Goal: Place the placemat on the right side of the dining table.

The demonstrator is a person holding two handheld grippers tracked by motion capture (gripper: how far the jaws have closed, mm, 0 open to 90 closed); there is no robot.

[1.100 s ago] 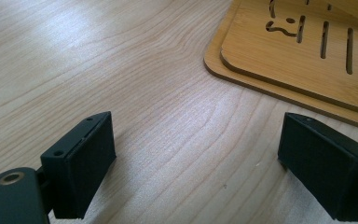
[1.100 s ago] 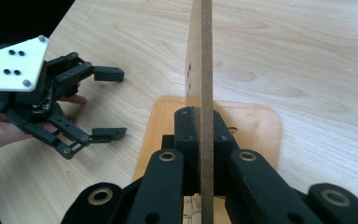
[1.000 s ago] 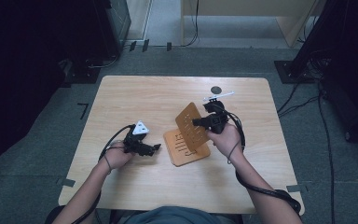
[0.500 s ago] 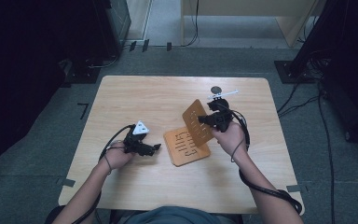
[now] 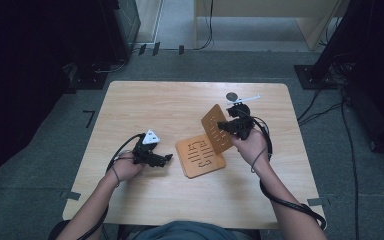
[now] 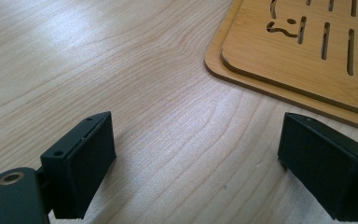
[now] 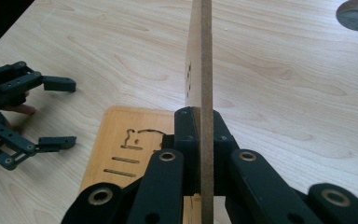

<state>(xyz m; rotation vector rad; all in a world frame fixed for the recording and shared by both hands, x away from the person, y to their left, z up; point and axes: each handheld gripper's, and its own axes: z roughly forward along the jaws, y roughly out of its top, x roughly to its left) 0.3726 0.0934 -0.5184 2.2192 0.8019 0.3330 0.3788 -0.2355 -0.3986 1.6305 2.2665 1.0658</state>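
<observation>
A slotted wooden board (image 5: 200, 156) lies flat at the table's middle. A second thin slotted board (image 5: 214, 125) stands tilted on edge above its right side, with my right gripper (image 5: 226, 126) shut on its lower part. In the right gripper view that board (image 7: 206, 60) runs edge-on between the pressed pads (image 7: 200, 122), and the flat board (image 7: 121, 140) lies below. My left gripper (image 5: 169, 159) rests on the table left of the flat board, open, with nothing between its fingers. In the left gripper view it (image 6: 196, 135) spans bare wood, and the flat board's corner (image 6: 303, 60) sits at the upper right.
A dark round disc (image 5: 231, 96) and a thin white stick (image 5: 246, 98) lie near the table's far edge behind my right gripper. The wooden table (image 5: 160, 105) has bare surface at the left and front. Cables and dark stands sit on the floor around it.
The right gripper has shifted slightly right and tipped the held board more upright off the flat one. The left gripper has not moved.
</observation>
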